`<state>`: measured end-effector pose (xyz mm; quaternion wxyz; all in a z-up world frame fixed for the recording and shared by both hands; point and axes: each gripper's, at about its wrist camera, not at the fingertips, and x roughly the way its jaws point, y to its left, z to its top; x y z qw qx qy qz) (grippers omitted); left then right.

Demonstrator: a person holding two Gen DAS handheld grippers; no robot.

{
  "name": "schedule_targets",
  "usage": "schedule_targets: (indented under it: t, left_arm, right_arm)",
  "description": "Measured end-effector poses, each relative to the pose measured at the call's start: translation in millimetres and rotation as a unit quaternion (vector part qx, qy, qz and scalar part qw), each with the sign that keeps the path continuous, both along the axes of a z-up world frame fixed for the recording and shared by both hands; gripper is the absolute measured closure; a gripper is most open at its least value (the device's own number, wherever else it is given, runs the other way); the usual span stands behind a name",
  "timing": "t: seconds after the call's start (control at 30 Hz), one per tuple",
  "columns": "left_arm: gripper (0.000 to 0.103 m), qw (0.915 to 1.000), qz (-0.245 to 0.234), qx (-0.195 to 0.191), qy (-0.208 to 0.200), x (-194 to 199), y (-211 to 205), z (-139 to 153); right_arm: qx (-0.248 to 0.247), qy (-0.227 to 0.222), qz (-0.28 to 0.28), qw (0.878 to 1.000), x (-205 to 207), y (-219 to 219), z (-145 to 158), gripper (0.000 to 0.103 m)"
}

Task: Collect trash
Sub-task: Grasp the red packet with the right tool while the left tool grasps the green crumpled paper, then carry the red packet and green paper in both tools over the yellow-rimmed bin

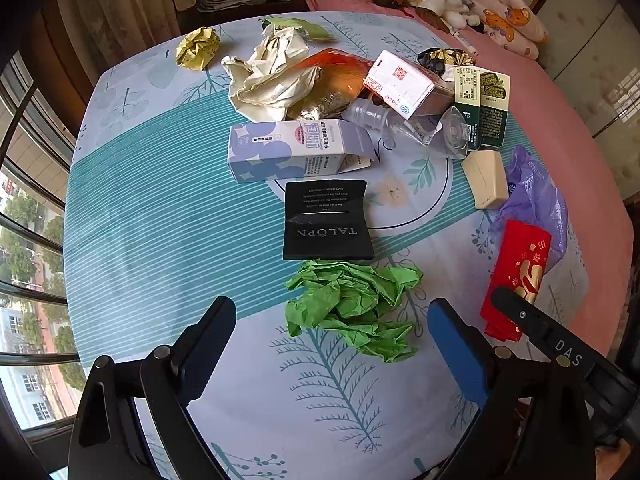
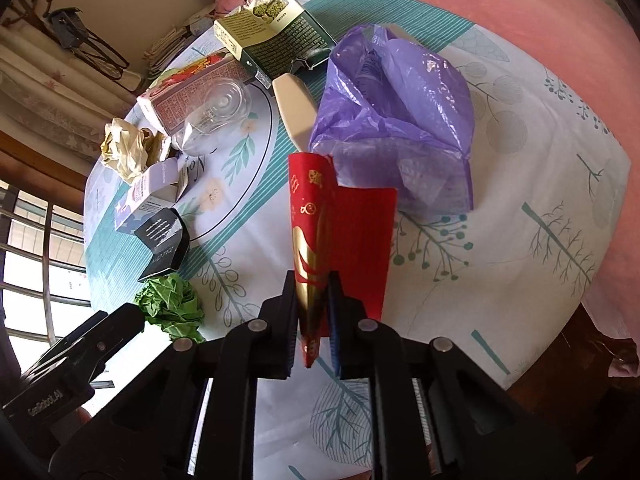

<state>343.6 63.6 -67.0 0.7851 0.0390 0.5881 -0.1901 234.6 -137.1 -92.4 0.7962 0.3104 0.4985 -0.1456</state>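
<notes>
Right gripper [image 2: 313,304] pinches red envelope [image 2: 340,240], lifted over desk [image 2: 520,280], purple plastic bag [image 2: 400,120] at its 12 o'clock. Left gripper [image 1: 332,332] spread wide around crumpled green paper [image 1: 352,308]; black box [image 1: 326,220] at 12 o'clock.

red envelope [image 2: 344,240]: lower end hidden between right gripper [image 2: 313,304] fingers. purple bag [image 1: 532,196]: partly behind envelope in left view. print on green box [image 2: 276,36] too small to read.
</notes>
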Motion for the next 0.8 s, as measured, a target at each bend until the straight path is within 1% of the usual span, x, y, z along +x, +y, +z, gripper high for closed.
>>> schedule_targets:
  t: [0.13, 0.23, 0.33, 0.4, 0.43, 0.5, 0.53, 0.57, 0.6, 0.67, 0.7, 0.8]
  left_arm:
    - [0.005, 1.0000, -0.001, -0.001, 0.009, 4.5, -0.5, -3.4]
    - [0.005, 0.9998, 0.002, 0.000, 0.019, 8.9, -1.3, -9.3]
    - [0.005, 0.9995, 0.002, 0.008, 0.030, 13.5, -5.4, -18.5]
    - [0.006, 0.9992, -0.006, 0.021, 0.033, 14.7, -11.0, -24.9]
    - [0.008, 0.9990, -0.012, 0.028, 0.034, 14.9, -14.0, -28.3]
    - [0.017, 0.9977, -0.028, 0.048, 0.038, 14.2, -21.5, -36.5]
    - [0.029, 0.9970, -0.033, 0.056, 0.042, 14.3, -24.5, -40.6]
    - [0.036, 0.9962, -0.036, 0.064, 0.048, 14.9, -26.5, -44.6]
    - [0.038, 0.9958, -0.034, 0.068, 0.052, 15.5, -27.3, -47.6]
    - [0.041, 0.9965, -0.026, 0.062, 0.049, 16.3, -26.4, -47.9]
    - [0.045, 0.9967, -0.028, 0.060, 0.048, 15.9, -26.5, -47.4]
    - [0.051, 0.9966, -0.041, 0.064, 0.031, 12.1, -26.1, -41.8]
  right_arm:
    - [0.009, -0.015, 0.015, 1.000, -9.7, 4.7, 6.4, 0.096]
    - [0.015, -0.014, 0.021, 1.000, -17.4, 10.3, 6.9, 0.096]
    - [0.021, -0.009, 0.022, 1.000, -24.0, 14.4, 5.6, 0.096]
    - [0.023, -0.004, 0.021, 1.000, -29.1, 16.9, 5.1, 0.096]
    - [0.023, -0.002, 0.022, 0.999, -30.9, 18.6, 5.7, 0.097]
    - [0.023, 0.001, 0.027, 0.999, -33.8, 22.4, 8.3, 0.097]
    - [0.023, 0.002, 0.031, 0.999, -35.1, 23.3, 10.2, 0.097]
    - [0.022, 0.002, 0.036, 0.999, -37.2, 25.8, 12.0, 0.097]
    - [0.018, 0.003, 0.041, 0.999, -39.4, 28.1, 14.2, 0.097]
    - [0.011, 0.004, 0.051, 0.999, -42.9, 31.9, 17.5, 0.097]
    - [0.010, 0.005, 0.054, 0.998, -44.0, 33.1, 18.4, 0.097]
    - [0.007, 0.008, 0.062, 0.998, -48.0, 35.5, 20.8, 0.097]
